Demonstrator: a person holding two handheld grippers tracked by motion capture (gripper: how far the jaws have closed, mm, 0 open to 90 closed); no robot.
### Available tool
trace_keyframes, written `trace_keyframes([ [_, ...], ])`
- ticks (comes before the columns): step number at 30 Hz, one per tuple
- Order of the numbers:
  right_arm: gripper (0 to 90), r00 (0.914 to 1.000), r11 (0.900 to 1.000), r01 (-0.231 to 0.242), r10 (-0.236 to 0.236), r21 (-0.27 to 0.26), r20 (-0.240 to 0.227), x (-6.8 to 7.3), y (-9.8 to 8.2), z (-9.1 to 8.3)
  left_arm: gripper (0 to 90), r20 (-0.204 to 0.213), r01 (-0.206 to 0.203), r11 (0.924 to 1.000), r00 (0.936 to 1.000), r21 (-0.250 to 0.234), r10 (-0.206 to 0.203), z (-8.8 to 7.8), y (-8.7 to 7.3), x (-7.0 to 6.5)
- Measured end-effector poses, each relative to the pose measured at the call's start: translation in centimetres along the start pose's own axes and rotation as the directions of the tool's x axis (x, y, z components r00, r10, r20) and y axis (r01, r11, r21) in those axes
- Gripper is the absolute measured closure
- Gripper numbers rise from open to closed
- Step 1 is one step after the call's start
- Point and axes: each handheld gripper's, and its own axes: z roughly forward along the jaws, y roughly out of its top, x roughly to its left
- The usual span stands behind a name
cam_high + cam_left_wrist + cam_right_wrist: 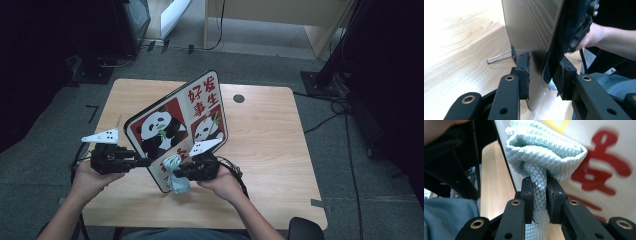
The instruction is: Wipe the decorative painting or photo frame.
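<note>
Pale-green quilted cloth [544, 152] is clamped in R gripper [539, 182] jaws, bunched against printed face of panda board [175, 125], which stands tilted on its lower edge on wooden table [270, 140]. L gripper [541, 72] straddles board's edge: one pad on the back, other pad's contact w/ the front can't be confirmed. Wipe w/ light, even strokes across the face, keep L hand steady so board doesn't tip.

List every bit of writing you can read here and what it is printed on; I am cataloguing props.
"好" "发" "事" "生": red characters on the upper right panel of the panda board, held tilted above the table.
Lower edge of the board: further red characters, partly hidden behind the cloth; not readable.
Right gripper view: one large red character on the board, blurred and cut off; not readable.
Nothing else carries writing.
</note>
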Motion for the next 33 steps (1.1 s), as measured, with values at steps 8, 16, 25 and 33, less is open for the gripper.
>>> trace_keyframes([
  [8,78.6,0.9998,1.0,0.017,-0.017,-0.017,-0.012,1.0,3.6,-1.1,68.9,-0.015,0.014,0.9996,0.9998,-0.023,-0.014,-1.3,-0.6,-0.1],
  [16,78.6,0.998,0.997,0.055,-0.057,-0.051,-0.029,2.7,8.1,-2.5,69.2,-0.021,0.011,0.9988,0.9997,-0.048,-0.012,-2.4,-1.1,-0.3],
  [25,78.6,0.99,0.989,0.134,-0.137,-0.063,-0.036,4.9,13.0,-3.1,76.1,-0.053,0.03,0.9973,0.998,-0.067,-0.034,-3.6,-1.4,0.5],
  [33,78.6,0.9862,0.983,0.158,-0.162,-0.088,-0.035,6.0,16.1,-3.6,84.1,-0.045,0.04,0.9977,0.9981,-0.055,-0.042,-2.4,-0.5,1.5],
])
